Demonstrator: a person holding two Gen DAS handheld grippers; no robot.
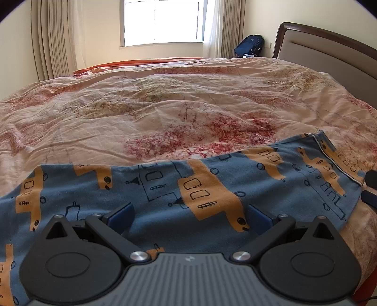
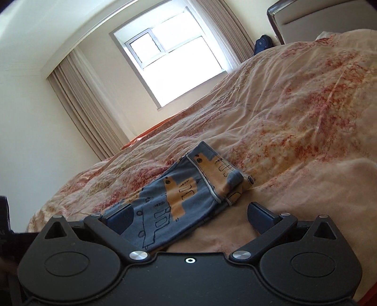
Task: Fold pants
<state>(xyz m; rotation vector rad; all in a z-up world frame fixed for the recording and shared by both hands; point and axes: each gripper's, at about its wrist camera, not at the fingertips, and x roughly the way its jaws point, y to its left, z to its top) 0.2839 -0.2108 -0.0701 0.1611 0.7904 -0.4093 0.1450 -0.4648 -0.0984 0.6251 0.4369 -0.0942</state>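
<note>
Both grippers hang over the near edge of the bed with their jaws spread wide and nothing pinched between them. Seen from its own camera, the left gripper points down at the pants, its two blue-padded fingers standing apart over the blue cloth without pressing on it. The right gripper is rolled to one side, so the room looks tilted in its view; its jaws are as wide as they go. One of its fingers sits over the edge of the pants, the other over bare quilt, and neither pad squeezes the fabric.

In the left view the dark tips of the right gripper show at the right edge, just beside the waistband end of the pants.

The pants are blue with orange truck shapes and thin black line drawings. They lie flat and stretched sideways along the near edge of the bed, on top of the quilt. The end with a pale piped seam lies to the right, and in the right view that end looks doubled over on itself.

Beyond them the quilt is cream with red and yellowish blotches, and well wrinkled. A padded headboard with a dark wooden frame stands at the right. On the far wall a bright window sits between beige curtains, and a dark blue backpack rests on the floor near the corner.
</note>
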